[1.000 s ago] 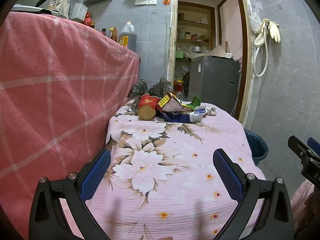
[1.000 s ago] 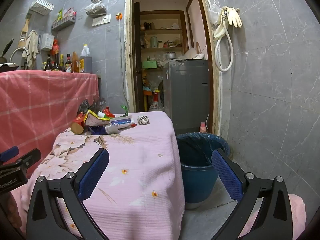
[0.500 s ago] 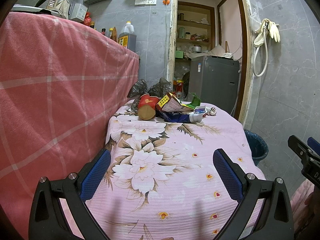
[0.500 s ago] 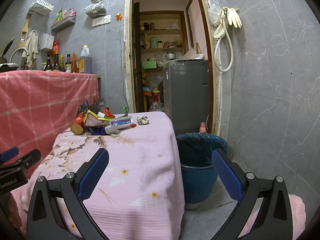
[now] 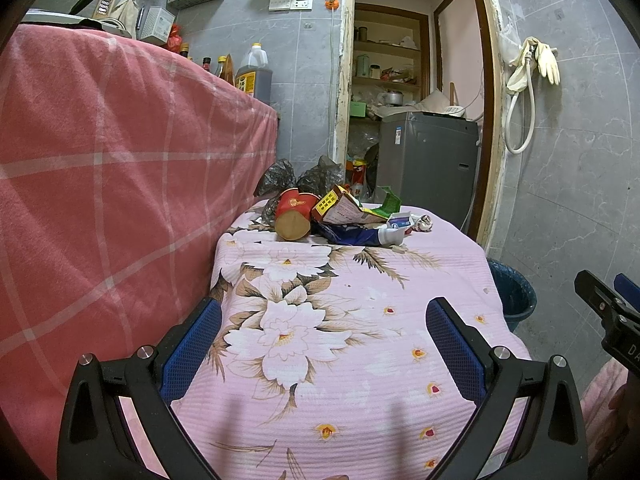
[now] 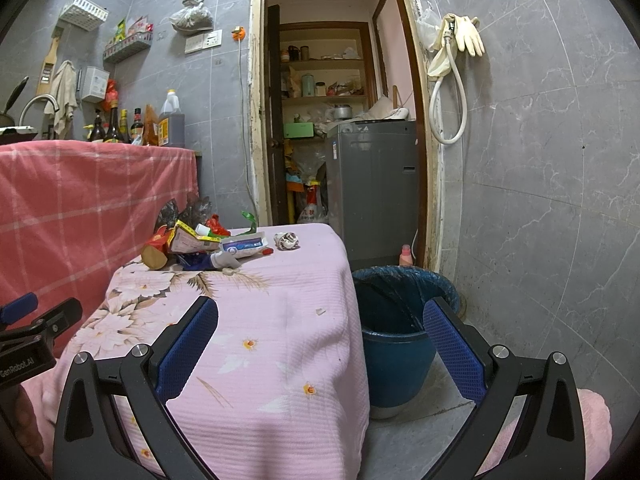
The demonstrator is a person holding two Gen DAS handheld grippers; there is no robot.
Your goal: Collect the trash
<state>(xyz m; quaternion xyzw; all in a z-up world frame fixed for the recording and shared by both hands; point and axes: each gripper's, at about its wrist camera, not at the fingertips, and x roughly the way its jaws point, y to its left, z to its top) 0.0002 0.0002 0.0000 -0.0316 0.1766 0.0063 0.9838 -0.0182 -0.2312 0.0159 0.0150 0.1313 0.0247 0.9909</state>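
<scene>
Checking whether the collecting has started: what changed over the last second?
Nothing visibly changed. Both grippers, left and right, stay open and empty, short of the trash pile on the table; the bucket is unmoved.

You hold the left gripper (image 5: 323, 334) and the right gripper (image 6: 320, 334) level side by side at the near end, both with jaws spread wide and gripping nothing.
</scene>
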